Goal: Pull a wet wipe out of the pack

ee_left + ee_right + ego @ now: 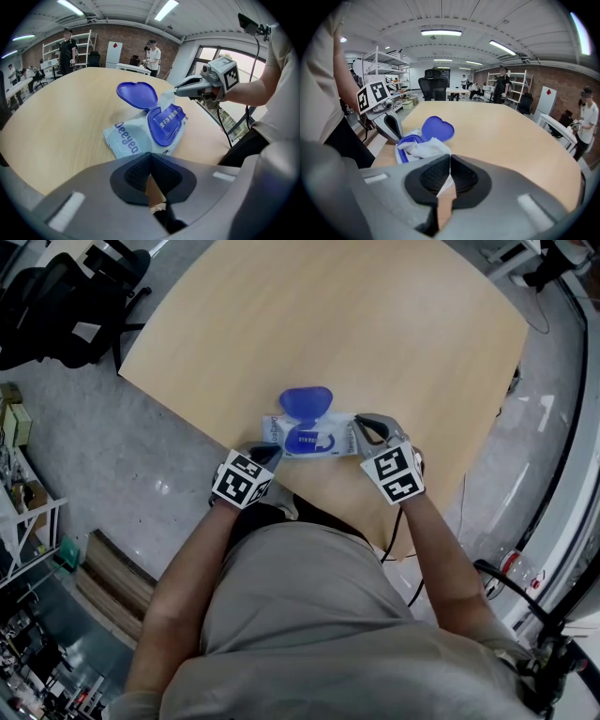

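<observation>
A pale blue wet wipe pack lies near the front edge of the wooden table, its blue lid flipped open away from me. A white wipe sticks up out of the opening, and my right gripper is shut on its tip just right of the pack. From the left gripper view the wipe stretches from the pack to the right gripper. My left gripper is shut at the pack's left end, with nothing between its jaws.
The table's front edge runs just under both grippers, with grey floor beyond. A black office chair stands at the far left. Cables hang off the table's right side. People and shelving stand far off in the room.
</observation>
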Motion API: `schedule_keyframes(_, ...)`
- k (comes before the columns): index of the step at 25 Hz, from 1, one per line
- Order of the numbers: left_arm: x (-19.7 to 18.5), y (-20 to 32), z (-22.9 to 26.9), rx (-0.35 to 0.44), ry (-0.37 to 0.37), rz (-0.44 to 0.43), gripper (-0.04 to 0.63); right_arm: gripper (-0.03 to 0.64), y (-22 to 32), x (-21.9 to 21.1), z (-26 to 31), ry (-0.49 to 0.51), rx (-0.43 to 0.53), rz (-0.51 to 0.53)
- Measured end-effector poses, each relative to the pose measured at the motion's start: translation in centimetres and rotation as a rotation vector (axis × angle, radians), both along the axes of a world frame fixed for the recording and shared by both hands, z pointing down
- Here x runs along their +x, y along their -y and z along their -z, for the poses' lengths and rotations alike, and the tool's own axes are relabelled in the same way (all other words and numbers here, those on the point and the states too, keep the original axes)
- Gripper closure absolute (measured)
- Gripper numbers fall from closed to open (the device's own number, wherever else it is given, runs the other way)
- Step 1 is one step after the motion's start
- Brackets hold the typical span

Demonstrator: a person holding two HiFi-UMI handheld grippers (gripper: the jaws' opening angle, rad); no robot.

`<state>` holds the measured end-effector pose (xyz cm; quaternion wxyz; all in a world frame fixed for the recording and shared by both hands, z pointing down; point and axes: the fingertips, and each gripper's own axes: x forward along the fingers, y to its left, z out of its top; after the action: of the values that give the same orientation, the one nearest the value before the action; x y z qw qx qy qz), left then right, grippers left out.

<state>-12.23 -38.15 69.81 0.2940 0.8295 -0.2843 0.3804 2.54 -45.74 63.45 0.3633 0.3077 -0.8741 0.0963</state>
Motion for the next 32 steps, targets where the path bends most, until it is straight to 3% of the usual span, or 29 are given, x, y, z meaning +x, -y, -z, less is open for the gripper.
schedule_keyframes(32, 0.2, -0.2, 0.1, -0.004, 0.009, -0.007, 0.589, 0.611, 4.0, 5.1, 4.4, 0.004, 0.122, -0.17)
